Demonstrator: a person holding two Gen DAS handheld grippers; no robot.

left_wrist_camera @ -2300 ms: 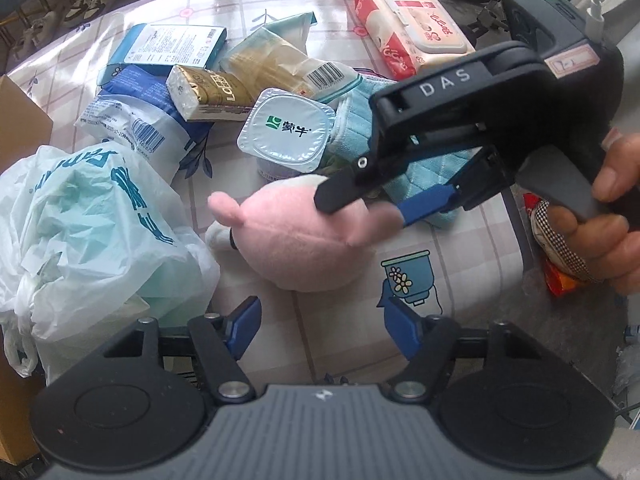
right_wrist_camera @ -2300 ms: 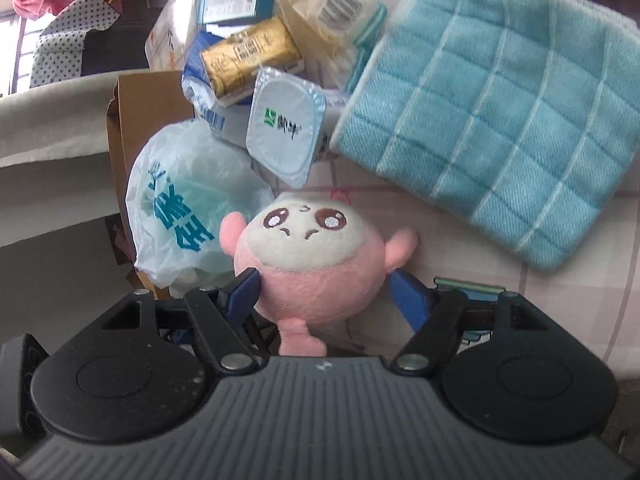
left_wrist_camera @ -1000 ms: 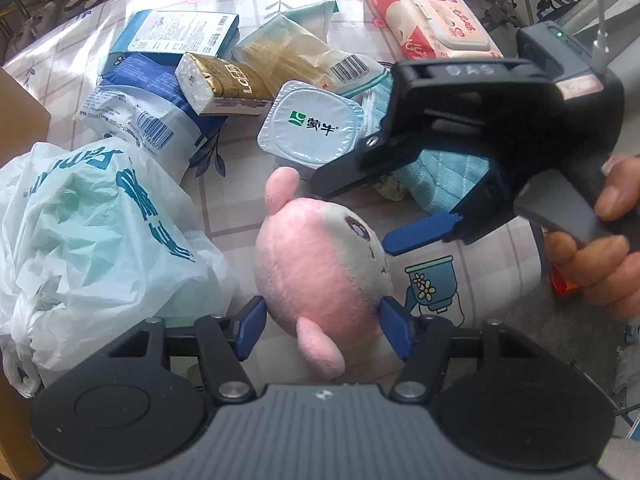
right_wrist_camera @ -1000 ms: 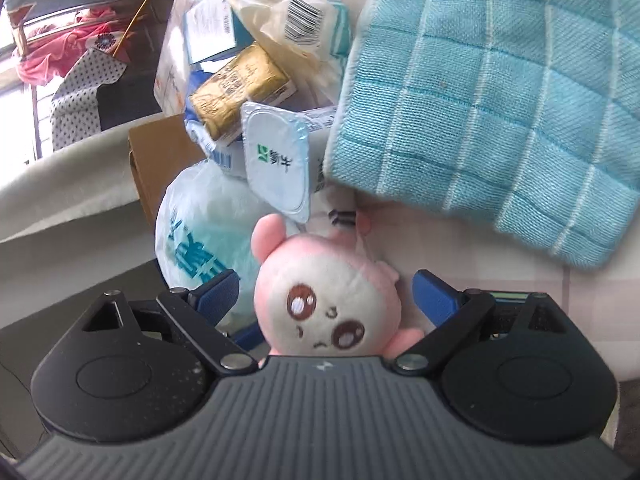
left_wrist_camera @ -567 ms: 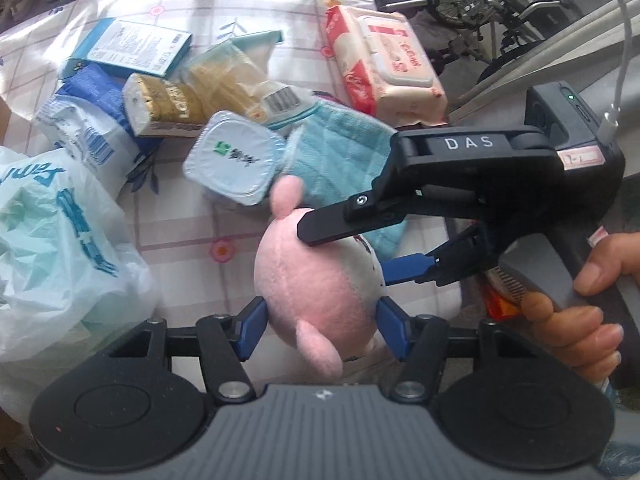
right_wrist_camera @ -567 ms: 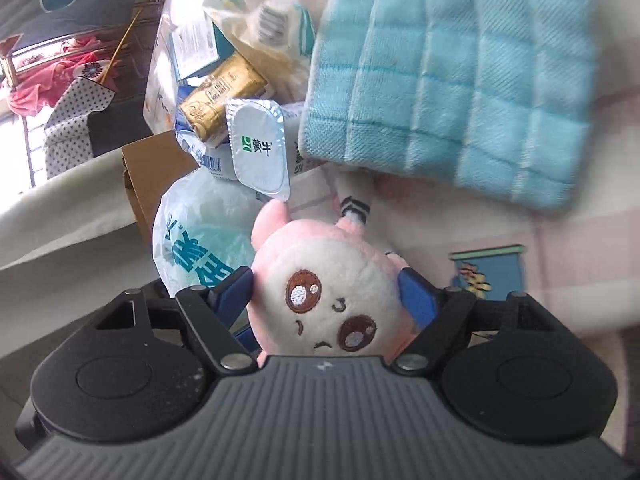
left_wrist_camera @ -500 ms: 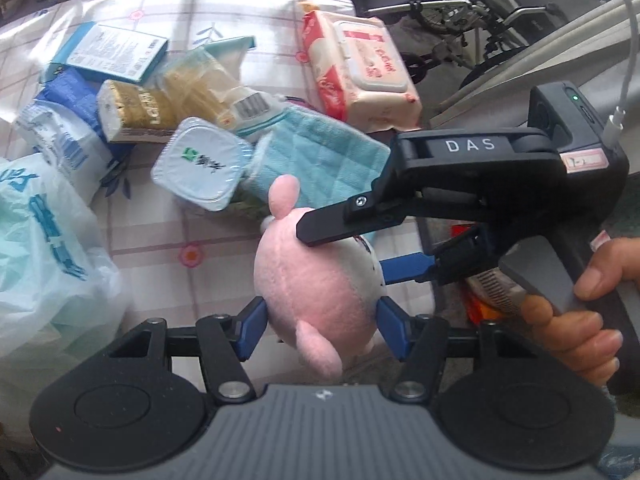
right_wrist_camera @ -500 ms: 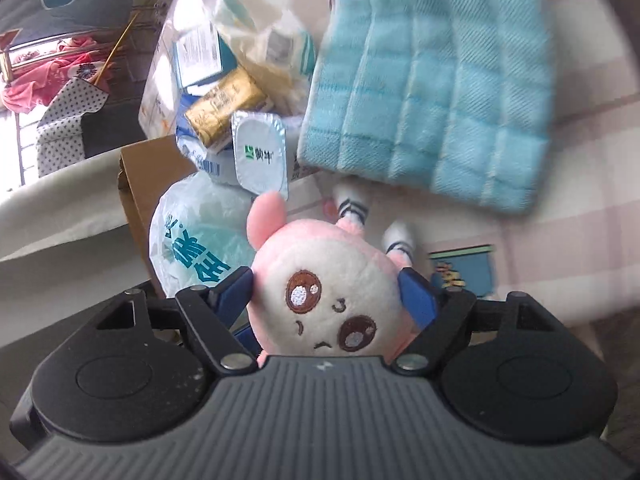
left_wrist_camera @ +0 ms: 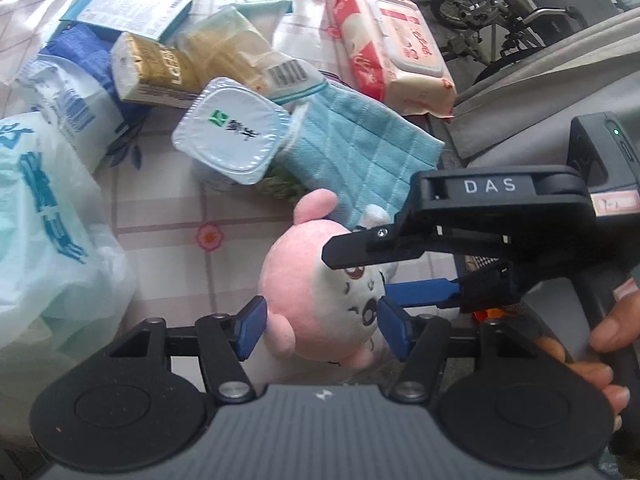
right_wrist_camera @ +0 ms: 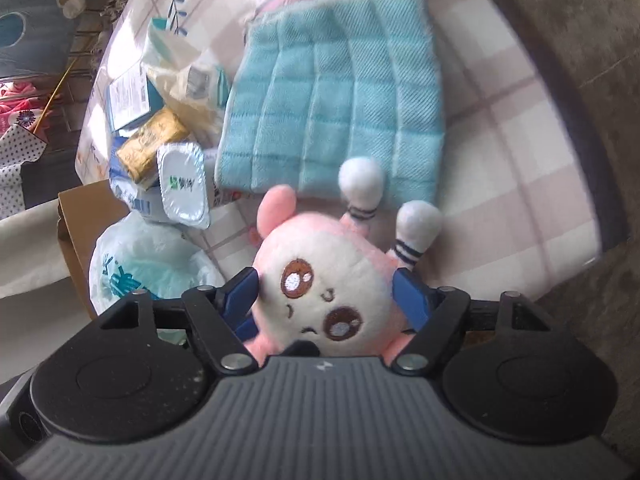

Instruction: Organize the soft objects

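A crinkled white plastic bag (left_wrist_camera: pixel 44 232) printed with large teal characters slumps at the left edge of the checked tablecloth (left_wrist_camera: pixel 168 216). Beyond it, at the far left, lie a blue-and-white barcoded pouch (left_wrist_camera: pixel 76 92), a flat teal box (left_wrist_camera: pixel 128 8) with fine print too small to read, and a gold foil-wrapped block (left_wrist_camera: pixel 152 70) whose partly legible lettering reads "LO". Just right of these, a clear film packet (left_wrist_camera: pixel 248 52) carries a barcode sticker, and a square yogurt cup (left_wrist_camera: pixel 230 130) shows a white foil lid with a green logo and two Chinese characters. A woven teal cloth (left_wrist_camera: pixel 360 160) with a pale grid pattern lies beside the cup. At the far right of the table sits a red-and-cream wet-wipes pack (left_wrist_camera: pixel 394 44) with a hinged flap lid.

Near the centre, the round pink plush toy (left_wrist_camera: pixel 320 292), its cream face embroidered with brown eyes, is off the table, gripped from two directions. The left gripper (left_wrist_camera: pixel 320 326) presses its blue pads into the toy's sides, its jaws easing apart. The right gripper (right_wrist_camera: pixel 324 296), marked "DAS" in white on its black body, pinches the same toy, its jaws closing. A hand (left_wrist_camera: pixel 600 352) at the right wraps its handle.
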